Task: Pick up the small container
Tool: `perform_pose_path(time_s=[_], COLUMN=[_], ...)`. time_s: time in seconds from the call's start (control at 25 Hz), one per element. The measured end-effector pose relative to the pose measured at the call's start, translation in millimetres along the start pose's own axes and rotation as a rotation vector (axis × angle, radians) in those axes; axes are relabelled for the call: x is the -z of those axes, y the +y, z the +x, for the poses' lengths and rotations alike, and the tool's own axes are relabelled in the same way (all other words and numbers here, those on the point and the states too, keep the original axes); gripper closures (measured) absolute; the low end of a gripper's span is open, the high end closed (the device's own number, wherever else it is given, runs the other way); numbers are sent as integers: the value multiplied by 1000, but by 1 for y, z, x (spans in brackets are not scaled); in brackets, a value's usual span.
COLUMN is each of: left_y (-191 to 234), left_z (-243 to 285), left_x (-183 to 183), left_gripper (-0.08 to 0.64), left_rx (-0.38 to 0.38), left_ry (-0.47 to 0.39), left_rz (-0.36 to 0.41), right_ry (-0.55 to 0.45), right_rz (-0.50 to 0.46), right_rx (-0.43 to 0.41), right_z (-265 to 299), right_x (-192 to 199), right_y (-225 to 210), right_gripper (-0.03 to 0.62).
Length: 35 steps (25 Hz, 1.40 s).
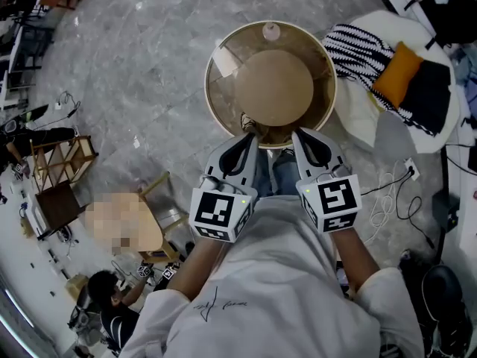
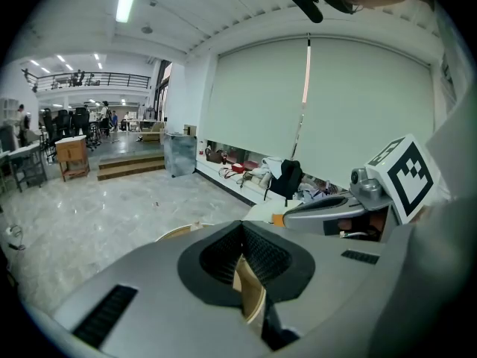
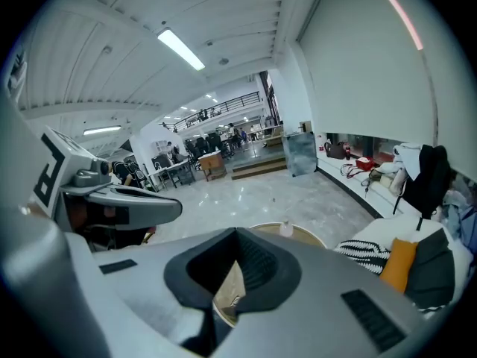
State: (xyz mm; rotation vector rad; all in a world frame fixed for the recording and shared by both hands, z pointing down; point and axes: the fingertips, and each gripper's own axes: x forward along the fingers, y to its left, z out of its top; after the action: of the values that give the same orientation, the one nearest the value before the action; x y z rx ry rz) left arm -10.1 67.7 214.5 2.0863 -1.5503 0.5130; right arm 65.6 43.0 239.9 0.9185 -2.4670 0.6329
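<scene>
Left claw (image 1: 249, 132) and right claw (image 1: 297, 133) are closed, empty; the small pale round container (image 1: 271, 30) at the far rim of the round glass table (image 1: 208, 88) is judged light, best side-pinched.

Two tongs are counted: the left tongs (image 1: 248, 130) and the right tongs (image 1: 297, 133). One round desk (image 1: 211, 95) is seen, and one small container (image 1: 270, 30) is counted on it. One orange cushion (image 1: 397, 73) and one striped blanket (image 1: 356, 49) are counted nearby.

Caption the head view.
Left hand-held gripper and right hand-held gripper, both shut, at a round table; small container at far rim.
</scene>
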Motion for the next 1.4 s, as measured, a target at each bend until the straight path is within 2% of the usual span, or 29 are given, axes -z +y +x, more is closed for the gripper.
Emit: perform_pose_path(time_s=[0.56,0.96,1.4], left_y=[38,67,94], left_z=[20,37,61], left_x=[9,16,20], left_gripper=[546,546,546], left_rx=[50,72,91], left_ry=[52,83,102], left_rz=[-17,-37,-52], right_ry=[39,40,52], right_rz=[39,3,6], right_rx=[70,91,113], right_z=[43,81,114], right_x=[3,-3,-4], right_y=[-12,-14,-19], right_gripper=[577,577,577])
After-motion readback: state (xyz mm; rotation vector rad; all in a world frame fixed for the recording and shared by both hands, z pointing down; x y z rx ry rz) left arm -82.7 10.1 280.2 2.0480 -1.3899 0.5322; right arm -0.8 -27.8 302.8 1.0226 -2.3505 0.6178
